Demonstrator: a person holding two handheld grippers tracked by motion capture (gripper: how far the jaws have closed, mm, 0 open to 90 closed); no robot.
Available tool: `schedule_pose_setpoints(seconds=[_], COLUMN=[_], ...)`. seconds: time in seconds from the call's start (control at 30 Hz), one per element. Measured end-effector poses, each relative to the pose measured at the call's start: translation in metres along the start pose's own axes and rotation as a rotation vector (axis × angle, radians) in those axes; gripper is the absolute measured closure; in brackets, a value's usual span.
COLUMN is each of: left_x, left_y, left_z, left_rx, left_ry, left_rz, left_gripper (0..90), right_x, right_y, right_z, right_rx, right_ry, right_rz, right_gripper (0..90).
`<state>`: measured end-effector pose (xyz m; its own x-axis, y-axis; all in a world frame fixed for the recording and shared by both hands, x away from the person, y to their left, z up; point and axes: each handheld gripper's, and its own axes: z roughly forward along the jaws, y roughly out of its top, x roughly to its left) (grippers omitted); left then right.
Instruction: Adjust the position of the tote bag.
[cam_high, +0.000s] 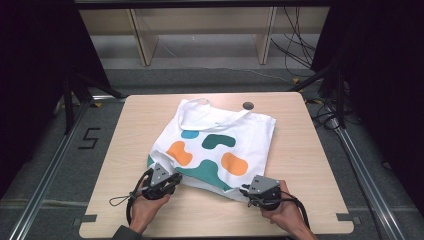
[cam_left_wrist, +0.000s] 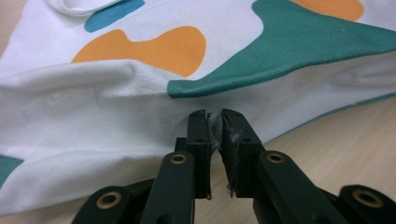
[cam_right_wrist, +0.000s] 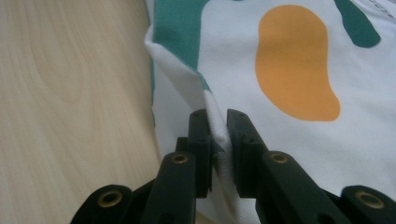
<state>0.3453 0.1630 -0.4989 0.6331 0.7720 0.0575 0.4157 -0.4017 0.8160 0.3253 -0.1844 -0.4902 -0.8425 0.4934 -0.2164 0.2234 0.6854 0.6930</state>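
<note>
Table (cam_high: 300, 150) evenly lit from above, surroundings dark; soft shadows, no glare; gripper views blurred close up

The tote bag (cam_high: 220, 145) is white cloth printed with rounded blobs in orange, dark green and teal blue; its handle (cam_high: 207, 116) is plain white. The worktop (cam_high: 300, 150) is pale wood with a light grain. Both grippers have black fingers (cam_left_wrist: 198, 140) with brass-coloured rivets, under grey top plates.
</note>
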Motion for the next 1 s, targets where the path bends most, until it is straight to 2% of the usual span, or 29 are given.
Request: schedule_pose_setpoints(seconds=[0.07,0.1,0.13,0.17,0.2,0.23,0.27,0.3,0.37,0.4,0.43,0.5,0.53,0.57,0.6,0.63,0.67,0.73,0.77,0.83,0.87,1.0], left_x=[0.006,0.008,0.012,0.012,0.017,0.022,0.024,0.024,0.032,0.037,0.041,0.047,0.049,0.051,0.055,0.056,0.056,0.053,0.053,0.046,0.044,0.028], left_y=[0.002,0.002,0.004,0.004,0.005,0.006,0.008,0.008,0.01,0.011,0.011,0.011,0.009,0.008,0.007,0.006,0.004,0.0,0.0,-0.003,-0.005,-0.014], left_z=[0.004,0.006,0.007,0.007,0.014,0.015,0.017,0.017,0.023,0.027,0.027,0.027,0.026,0.023,0.018,0.014,0.008,-0.005,-0.005,-0.02,-0.024,-0.046], left_rx=[-0.007,-0.009,-0.009,-0.009,-0.036,-0.025,-0.024,-0.024,-0.037,-0.05,-0.04,-0.029,-0.047,-0.042,-0.035,-0.062,-0.063,-0.07,-0.07,-0.093,-0.091,-0.104], left_ry=[0.011,0.016,0.028,0.028,0.036,0.043,0.049,0.049,0.064,0.078,0.076,0.082,0.086,0.094,0.1,0.093,0.088,0.07,0.07,0.045,0.04,0.004], left_rz=[-0.002,-0.009,0.01,0.01,-0.014,0.0,-0.019,-0.019,-0.021,-0.044,-0.041,-0.053,-0.08,-0.094,-0.072,-0.1,-0.116,-0.127,-0.127,-0.14,-0.139,-0.163], left_gripper=[80.6,80.6,80.5,80.4,80.2,80.2,80.6,80.5,80.6,80.5,80.5,80.3,79.8,79.4,79.0,78.5,78.2,77.6,77.5,76.9,76.2,72.8], right_x=[0.002,0.004,0.006,0.006,0.01,0.012,0.016,0.016,0.019,0.024,0.027,0.029,0.033,0.034,0.037,0.041,0.043,0.047,0.047,0.05,0.052,0.061], right_y=[0.002,0.004,0.005,0.005,0.008,0.01,0.012,0.012,0.017,0.022,0.024,0.029,0.033,0.036,0.039,0.042,0.045,0.049,0.049,0.055,0.058,0.076], right_z=[0.002,0.003,0.004,0.004,0.007,0.008,0.009,0.009,0.014,0.019,0.021,0.027,0.03,0.033,0.036,0.037,0.04,0.044,0.044,0.049,0.051,0.069], right_rx=[-0.009,-0.014,-0.015,-0.015,-0.021,-0.021,-0.014,-0.014,-0.028,-0.025,-0.023,-0.036,-0.029,-0.037,-0.039,-0.034,-0.034,-0.04,-0.04,-0.044,-0.042,-0.052], right_ry=[0.02,0.025,0.03,0.03,0.039,0.042,0.046,0.046,0.063,0.073,0.08,0.098,0.112,0.106,0.113,0.117,0.117,0.124,0.124,0.142,0.148,0.162], right_rz=[-0.028,-0.025,-0.03,-0.03,-0.04,-0.034,-0.018,-0.018,-0.051,-0.041,-0.029,-0.06,-0.051,-0.066,-0.066,-0.056,-0.065,-0.074,-0.074,-0.078,-0.062,-0.078], right_gripper=[82.3,82.6,82.8,82.8,83.0,83.1,83.2,83.2,83.4,83.5,83.6,83.8,83.9,84.0,84.0,84.0,84.0,84.2,84.2,84.4,84.5,84.9])
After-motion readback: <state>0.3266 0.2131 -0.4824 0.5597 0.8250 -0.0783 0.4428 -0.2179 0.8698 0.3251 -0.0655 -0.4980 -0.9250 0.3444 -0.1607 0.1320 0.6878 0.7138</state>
